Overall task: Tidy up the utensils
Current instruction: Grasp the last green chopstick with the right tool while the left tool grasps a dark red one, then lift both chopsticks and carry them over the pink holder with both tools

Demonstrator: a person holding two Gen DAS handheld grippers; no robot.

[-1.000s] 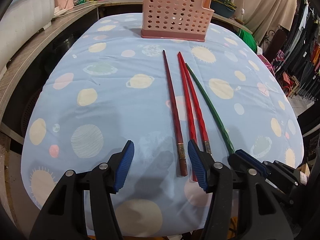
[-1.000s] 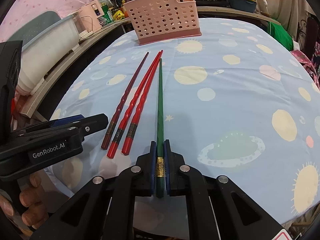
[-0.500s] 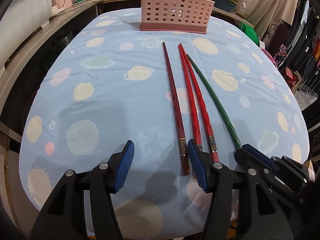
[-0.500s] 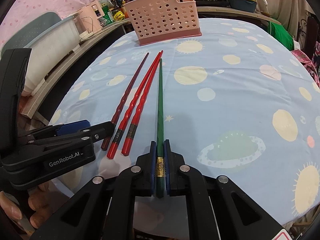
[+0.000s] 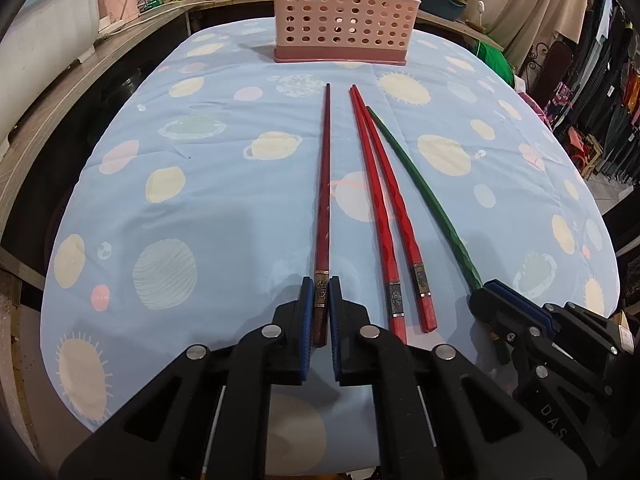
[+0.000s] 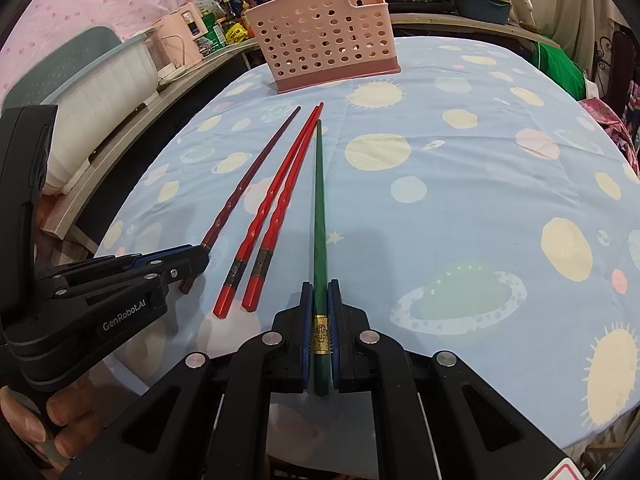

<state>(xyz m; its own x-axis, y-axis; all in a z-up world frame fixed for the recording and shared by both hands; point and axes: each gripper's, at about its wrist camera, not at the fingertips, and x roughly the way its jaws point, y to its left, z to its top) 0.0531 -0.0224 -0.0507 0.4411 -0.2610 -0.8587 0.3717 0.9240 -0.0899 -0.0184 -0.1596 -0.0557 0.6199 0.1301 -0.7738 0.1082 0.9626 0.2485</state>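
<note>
Four chopsticks lie lengthwise toward the pink utensil basket (image 5: 344, 8) at the tabletop's far edge; left gripper (image 5: 321, 296) fingers are closed on the dark red chopstick (image 5: 325, 184); right gripper (image 6: 320, 300) fingers clamp the green chopstick (image 6: 319, 200); butt ends near, tips pointing basketward.

The bench wears a matt blue cotton-like cloth (image 5: 224, 216), faintly creased. The dark red chopstick (image 5: 325, 184), the two bright red chopsticks (image 5: 384, 200) and the green chopstick (image 6: 319, 200) look lacquered and glossy, each with a faceted grip and a patterned metal band. The pink utensil basket (image 5: 344, 12) is smooth perforated plastic. Both grippers are matt black plastic with shiny metal rivets; their fingers (image 6: 306, 320) carry ribbed blue rubbery pads.
</note>
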